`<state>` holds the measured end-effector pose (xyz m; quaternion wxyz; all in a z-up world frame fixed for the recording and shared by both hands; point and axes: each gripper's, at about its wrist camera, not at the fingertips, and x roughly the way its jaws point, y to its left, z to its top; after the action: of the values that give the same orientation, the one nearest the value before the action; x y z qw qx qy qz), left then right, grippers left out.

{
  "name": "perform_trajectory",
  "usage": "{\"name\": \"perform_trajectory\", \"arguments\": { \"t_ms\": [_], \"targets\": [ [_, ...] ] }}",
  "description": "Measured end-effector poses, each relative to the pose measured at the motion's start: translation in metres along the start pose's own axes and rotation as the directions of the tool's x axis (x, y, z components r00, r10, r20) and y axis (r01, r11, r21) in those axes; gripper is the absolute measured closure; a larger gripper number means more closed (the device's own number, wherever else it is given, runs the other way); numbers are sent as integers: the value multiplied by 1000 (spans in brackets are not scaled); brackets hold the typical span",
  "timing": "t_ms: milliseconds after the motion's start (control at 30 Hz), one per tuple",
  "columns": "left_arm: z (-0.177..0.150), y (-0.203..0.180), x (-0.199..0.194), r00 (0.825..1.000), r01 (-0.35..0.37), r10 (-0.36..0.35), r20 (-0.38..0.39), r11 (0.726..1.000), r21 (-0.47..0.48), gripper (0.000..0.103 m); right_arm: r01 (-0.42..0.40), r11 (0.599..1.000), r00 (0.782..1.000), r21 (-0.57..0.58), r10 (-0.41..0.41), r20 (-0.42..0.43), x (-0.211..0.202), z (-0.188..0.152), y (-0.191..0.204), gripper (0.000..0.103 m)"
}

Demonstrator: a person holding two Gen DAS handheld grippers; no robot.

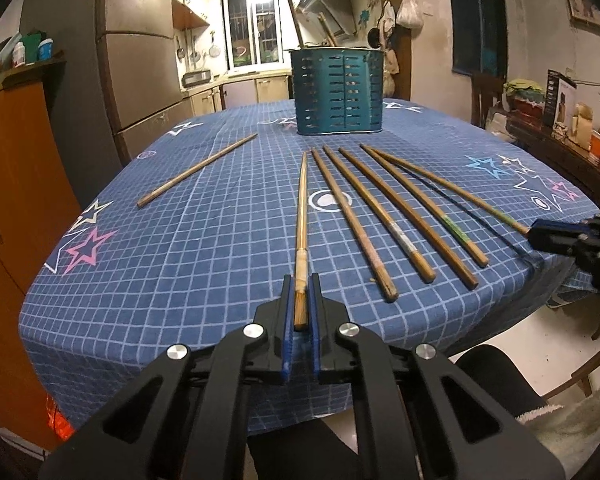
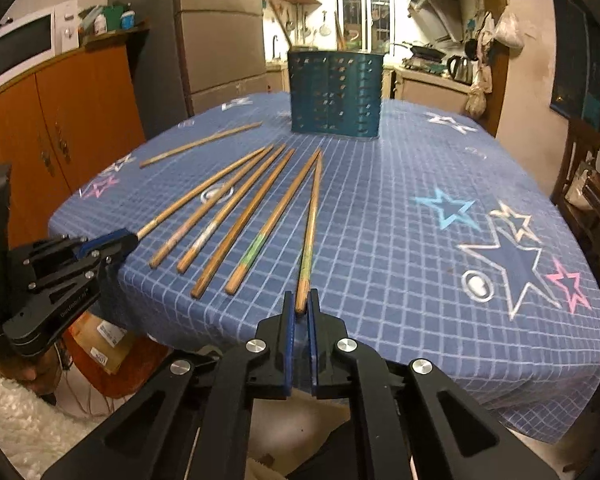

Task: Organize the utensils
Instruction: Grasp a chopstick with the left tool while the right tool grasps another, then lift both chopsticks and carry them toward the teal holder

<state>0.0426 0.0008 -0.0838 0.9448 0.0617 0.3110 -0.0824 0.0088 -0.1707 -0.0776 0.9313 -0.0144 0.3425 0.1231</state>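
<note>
A lone brown wooden chopstick (image 1: pixel 196 171) lies at left on the blue star-print checked tablecloth (image 1: pixel 180 264). The left gripper (image 1: pixel 300 292) clamps a pale bamboo chopstick (image 1: pixel 302 216). Four brown chopsticks (image 1: pixel 384 216) fan beside it. The right gripper (image 2: pixel 300 308) clamps a green-banded chopstick (image 2: pixel 310 232). A teal slotted metal utensil holder (image 1: pixel 336 92) stands behind.

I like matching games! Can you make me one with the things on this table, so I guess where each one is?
Things:
1. left claw
2. right claw
3. teal holder
4. lone chopstick

Places:
A. far end of the blue tablecloth
B. lying apart, left of the fan
C. at the fan's leftmost chopstick
D. at the fan's rightmost chopstick

Pairs: 1-C, 2-D, 3-A, 4-B
</note>
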Motion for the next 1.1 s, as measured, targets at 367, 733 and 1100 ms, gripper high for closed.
{"name": "perform_trajectory", "arguments": {
  "t_ms": [367,733,1100],
  "targets": [
    [12,20,-13,999,-41,40,-23,996,-76,98,5,999,999,32,-6,41,-15,6,-12,96],
    [20,20,-22,998,-57,55,-20,996,-66,98,1,999,996,54,-6,86,-35,16,-20,96],
    [59,36,-44,999,-31,33,31,996,-83,98,37,999,976,26,-42,212,-74,44,-28,96]
  ]
}}
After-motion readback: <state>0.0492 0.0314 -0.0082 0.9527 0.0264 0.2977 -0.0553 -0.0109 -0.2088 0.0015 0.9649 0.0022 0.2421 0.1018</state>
